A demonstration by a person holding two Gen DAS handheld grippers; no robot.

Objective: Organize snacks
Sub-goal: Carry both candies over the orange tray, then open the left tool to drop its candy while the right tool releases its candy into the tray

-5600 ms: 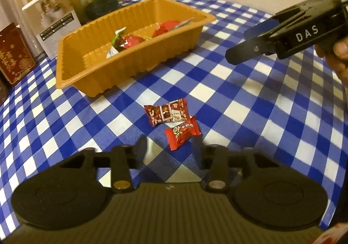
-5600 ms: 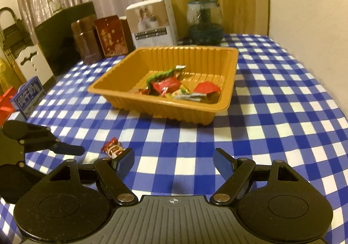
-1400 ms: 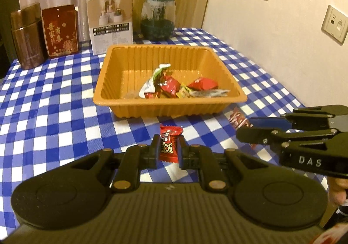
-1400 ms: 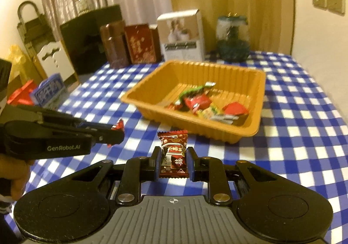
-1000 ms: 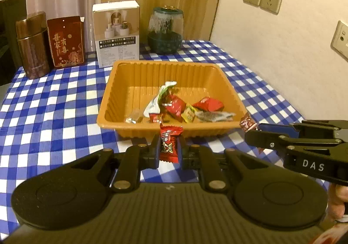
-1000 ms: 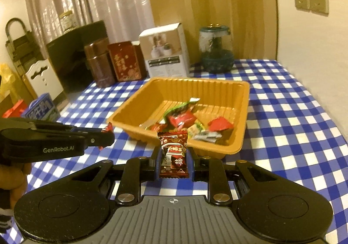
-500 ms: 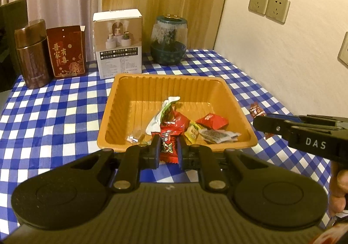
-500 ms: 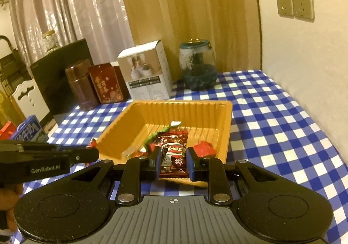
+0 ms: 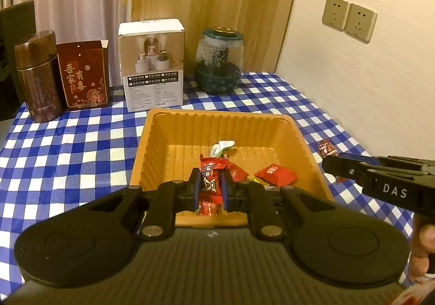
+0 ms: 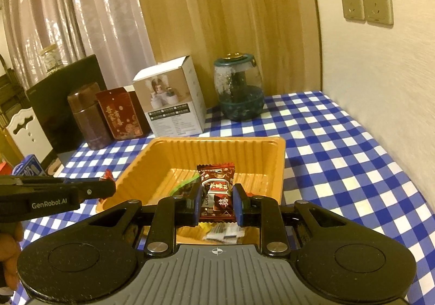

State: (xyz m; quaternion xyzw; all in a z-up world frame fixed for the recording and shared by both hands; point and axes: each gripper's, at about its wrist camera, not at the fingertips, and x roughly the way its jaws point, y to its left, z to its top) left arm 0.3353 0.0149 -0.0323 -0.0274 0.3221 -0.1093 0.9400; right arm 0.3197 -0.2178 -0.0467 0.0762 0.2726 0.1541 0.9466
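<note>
Both tongs hold candy over the orange tray (image 9: 272, 125). On the left, the left gripper (image 9: 208, 185) is squeezed tight on a red candy (image 9: 210, 178). On the right, the right gripper (image 10: 217, 203) is squeezed tight on a dark brown candy (image 10: 217, 190). More candies (image 9: 274, 175) lie in the tray below.

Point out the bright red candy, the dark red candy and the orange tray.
bright red candy (image 9: 208, 179): left wrist view, printed middle of the wrapper.
dark red candy (image 10: 217, 190): right wrist view, front face of the wrapper.
orange tray (image 9: 217, 125): left wrist view, ribbed far wall.
</note>
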